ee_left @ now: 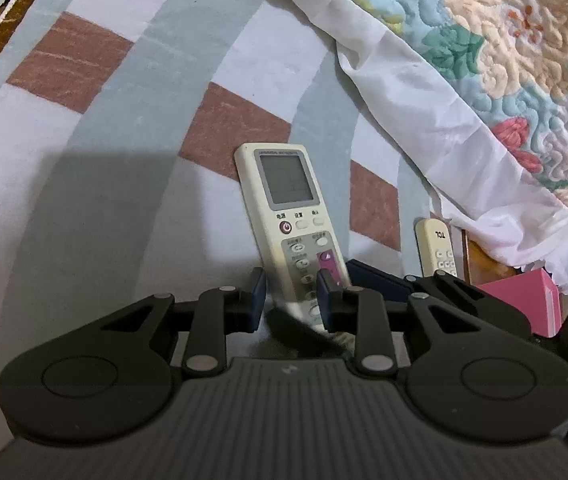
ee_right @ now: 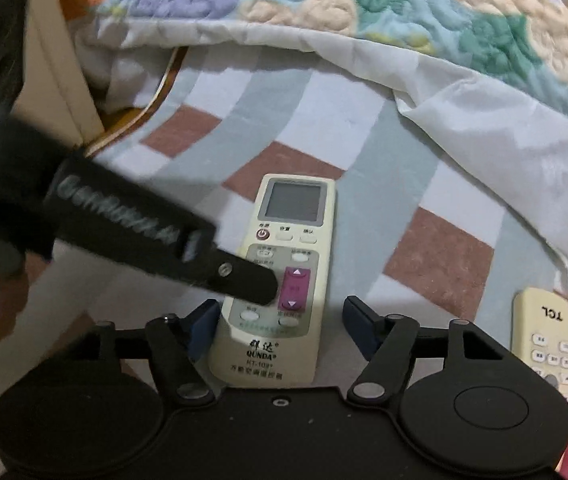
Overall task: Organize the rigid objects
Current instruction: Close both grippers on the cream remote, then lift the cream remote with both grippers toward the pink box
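Note:
A cream air-conditioner remote [ee_left: 290, 208] with a grey screen and a purple button lies on the checked bed sheet [ee_left: 131, 128]. My left gripper [ee_left: 292, 286] has its blue pads on either side of the remote's lower end, shut on it. In the right wrist view the same remote [ee_right: 284, 264] lies between my right gripper's [ee_right: 279, 320] fingers, which stand wide apart around its lower end; the left pad is close to it, the right pad is clear. The left gripper's black finger [ee_right: 239, 276] reaches over the remote's buttons.
A second cream remote marked TCL [ee_right: 546, 340] lies to the right, also in the left wrist view [ee_left: 436, 248]. A pink box [ee_left: 524, 300] sits at the right edge. A floral quilt with white lining [ee_left: 484, 60] covers the bed's right and far side.

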A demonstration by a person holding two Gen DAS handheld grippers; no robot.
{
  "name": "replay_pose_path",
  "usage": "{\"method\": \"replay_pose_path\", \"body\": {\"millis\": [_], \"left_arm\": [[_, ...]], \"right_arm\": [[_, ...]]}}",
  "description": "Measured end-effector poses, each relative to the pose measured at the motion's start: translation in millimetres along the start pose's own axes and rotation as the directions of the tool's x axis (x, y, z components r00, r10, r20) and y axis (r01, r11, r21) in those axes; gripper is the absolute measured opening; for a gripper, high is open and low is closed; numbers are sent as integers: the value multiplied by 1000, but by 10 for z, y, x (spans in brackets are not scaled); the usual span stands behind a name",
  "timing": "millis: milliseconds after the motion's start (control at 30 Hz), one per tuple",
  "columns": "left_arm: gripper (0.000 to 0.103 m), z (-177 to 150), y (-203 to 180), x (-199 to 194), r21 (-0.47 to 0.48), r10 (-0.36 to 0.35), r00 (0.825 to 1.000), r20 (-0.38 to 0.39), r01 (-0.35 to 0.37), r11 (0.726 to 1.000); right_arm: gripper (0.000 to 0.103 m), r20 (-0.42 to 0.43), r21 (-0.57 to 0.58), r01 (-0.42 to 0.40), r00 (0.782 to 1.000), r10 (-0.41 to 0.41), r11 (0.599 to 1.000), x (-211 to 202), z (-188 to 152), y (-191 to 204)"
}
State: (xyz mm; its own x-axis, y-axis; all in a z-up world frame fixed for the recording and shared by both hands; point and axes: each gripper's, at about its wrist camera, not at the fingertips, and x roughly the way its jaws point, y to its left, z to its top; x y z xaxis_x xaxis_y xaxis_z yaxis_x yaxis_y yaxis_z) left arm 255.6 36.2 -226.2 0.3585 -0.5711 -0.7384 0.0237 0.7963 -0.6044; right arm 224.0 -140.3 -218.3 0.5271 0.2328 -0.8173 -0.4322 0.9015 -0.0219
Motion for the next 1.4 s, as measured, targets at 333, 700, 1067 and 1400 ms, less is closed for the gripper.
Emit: {"method": "replay_pose_path", "body": {"millis": [333, 700, 1067, 1400], "left_arm": [[48, -112, -212, -3, 107, 21, 1000, -6, -20, 994], [48, -301, -437, -225, 203, 53, 998, -43, -44, 978], [48, -500, -887, -648, 271, 29, 999, -36, -18, 962], [46, -701, -1339, -1127, 339, -20, 1000, -12, 23, 941]], "right_arm": [[58, -3, 130, 35, 999, -35, 991, -100, -87, 128], [58, 18, 159, 33, 999, -36, 987, -433, -151, 254], [58, 44, 161, 56, 997, -64, 985, -1013, -136, 341], [58, 109, 170, 83, 989, -102, 982, -1664, -193, 422]]}}
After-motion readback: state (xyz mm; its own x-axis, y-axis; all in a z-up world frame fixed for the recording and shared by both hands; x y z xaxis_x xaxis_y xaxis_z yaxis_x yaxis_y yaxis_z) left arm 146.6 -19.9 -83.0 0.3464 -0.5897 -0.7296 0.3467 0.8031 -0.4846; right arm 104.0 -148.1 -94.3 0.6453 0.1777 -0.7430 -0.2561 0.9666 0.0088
